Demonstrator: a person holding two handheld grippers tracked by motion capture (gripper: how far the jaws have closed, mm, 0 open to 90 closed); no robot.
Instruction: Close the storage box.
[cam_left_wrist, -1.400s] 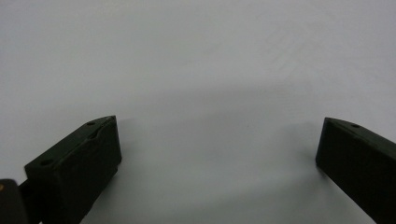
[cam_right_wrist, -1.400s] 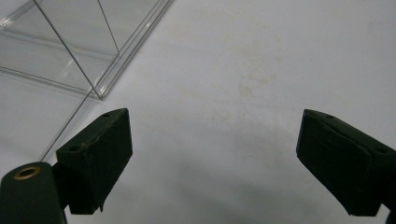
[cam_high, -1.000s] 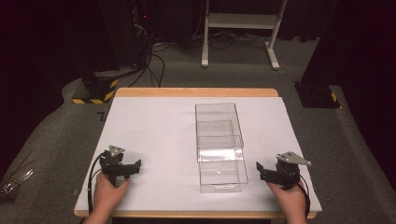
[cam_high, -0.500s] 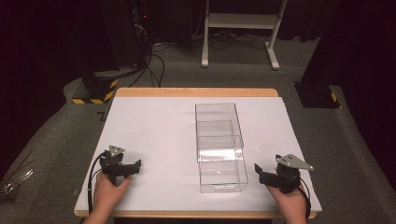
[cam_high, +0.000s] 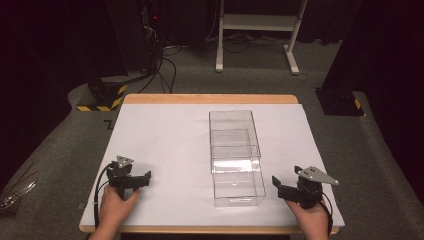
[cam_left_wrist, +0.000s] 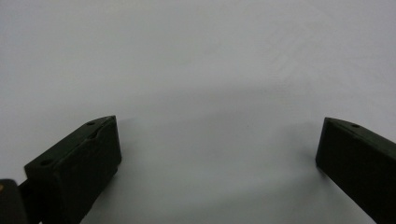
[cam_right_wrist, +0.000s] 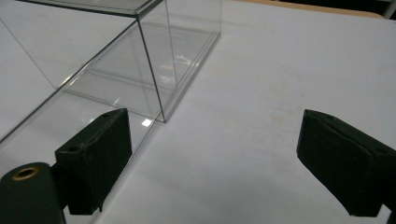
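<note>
Fingers: both grippers are held with jaws spread wide, nothing gripped.
Left gripper (cam_high: 131, 180): rested low, near table edge.
Right gripper (cam_high: 295, 192): just beside box.
Clear box (cam_high: 235, 155): transparent, upright, placed mid-table (cam_high: 165, 135).

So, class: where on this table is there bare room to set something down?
The widest free patch lies between the clear box and the table's left edge, ahead of the left gripper. A narrower strip runs along the box's right, beyond the right gripper. Tightest between that gripper and the box.
</note>
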